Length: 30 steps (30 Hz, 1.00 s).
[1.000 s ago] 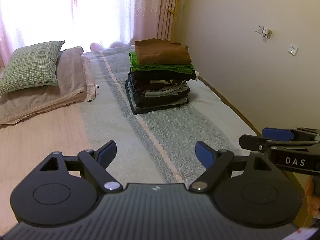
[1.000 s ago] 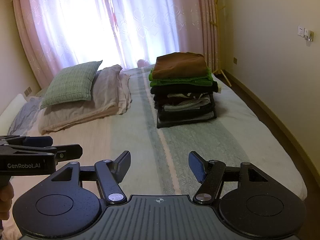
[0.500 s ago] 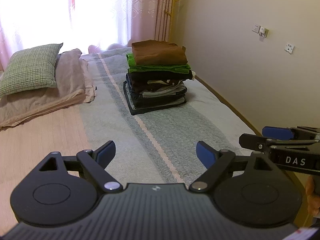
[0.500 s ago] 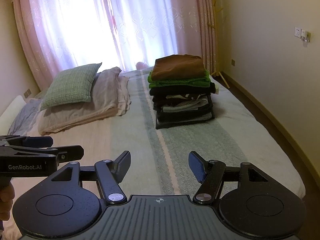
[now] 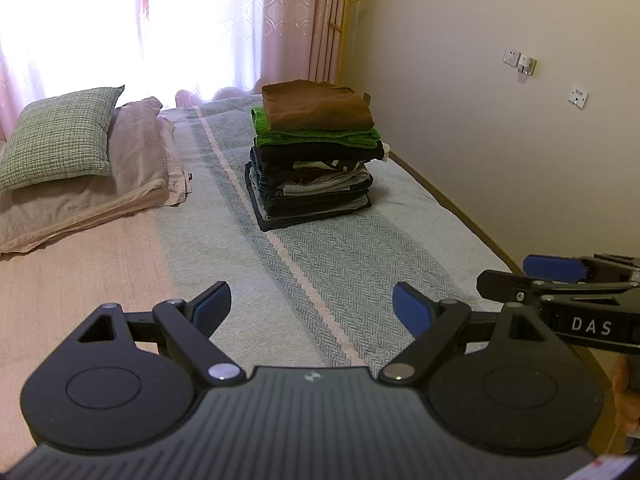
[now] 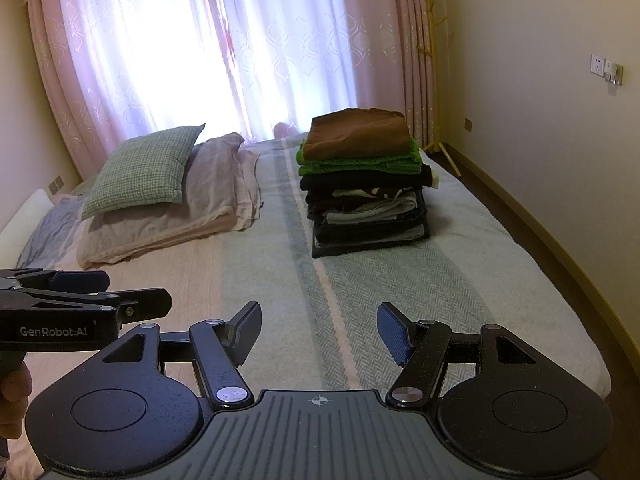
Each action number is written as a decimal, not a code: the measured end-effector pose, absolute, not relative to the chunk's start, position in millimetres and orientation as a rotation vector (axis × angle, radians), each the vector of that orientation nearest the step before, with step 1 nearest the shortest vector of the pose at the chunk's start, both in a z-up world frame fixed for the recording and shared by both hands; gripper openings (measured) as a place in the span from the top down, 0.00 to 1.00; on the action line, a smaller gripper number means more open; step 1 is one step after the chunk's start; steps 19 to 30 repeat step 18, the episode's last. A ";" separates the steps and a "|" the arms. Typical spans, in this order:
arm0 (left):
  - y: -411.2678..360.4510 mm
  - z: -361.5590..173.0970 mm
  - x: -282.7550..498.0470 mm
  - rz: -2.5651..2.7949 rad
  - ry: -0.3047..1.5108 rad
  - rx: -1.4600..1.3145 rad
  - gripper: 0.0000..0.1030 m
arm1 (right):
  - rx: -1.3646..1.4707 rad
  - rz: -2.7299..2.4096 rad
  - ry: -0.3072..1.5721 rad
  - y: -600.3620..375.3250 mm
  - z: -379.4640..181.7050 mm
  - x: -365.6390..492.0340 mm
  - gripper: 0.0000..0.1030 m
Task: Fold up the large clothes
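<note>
A tall stack of folded clothes [image 5: 314, 156] sits on the far half of the bed with the grey-green herringbone and pink striped cover [image 5: 344, 264], close to the wall-side edge. A brown garment [image 5: 316, 105] lies on top, a bright green knitted one [image 5: 320, 136] under it, then dark and pale layers down to the cover. My guess is the pile was built there to keep the near half of the bed bare as folding space; no loose garment shows on it. A green checked pillow [image 5: 60, 136] rests on a folded pinkish-beige quilt [image 5: 120, 184] on the other side, well apart from the stack, out of the way for the same reason.

The left claw [image 5: 310, 310] hovers above the near part of the bed, its blue-padded fingers spread wide, with nothing between them and nothing touched. The right claw [image 6: 319, 334] is just beside it, likewise spread wide and empty. Both point toward the stack, well short of it. I judge the folding here to be largely done, or the person to be between garments, with the claws ready for whatever is brought next.
</note>
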<state>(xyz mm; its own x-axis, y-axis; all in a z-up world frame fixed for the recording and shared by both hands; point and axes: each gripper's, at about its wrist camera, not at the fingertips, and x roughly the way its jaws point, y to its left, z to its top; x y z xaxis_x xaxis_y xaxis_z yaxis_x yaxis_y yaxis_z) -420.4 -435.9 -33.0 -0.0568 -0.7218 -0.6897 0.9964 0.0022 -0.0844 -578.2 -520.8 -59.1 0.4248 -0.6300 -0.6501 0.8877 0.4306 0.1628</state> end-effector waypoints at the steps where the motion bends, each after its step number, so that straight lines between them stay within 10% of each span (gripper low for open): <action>1: -436.1 -32.9 -420.8 -1.517 0.663 0.535 0.17 | 0.538 -1.009 0.549 -521.0 -59.1 -578.4 0.40; 30: -437.1 -31.3 -429.7 -1.540 0.636 0.528 0.16 | 0.541 -1.016 0.543 -520.8 -61.1 -585.4 0.40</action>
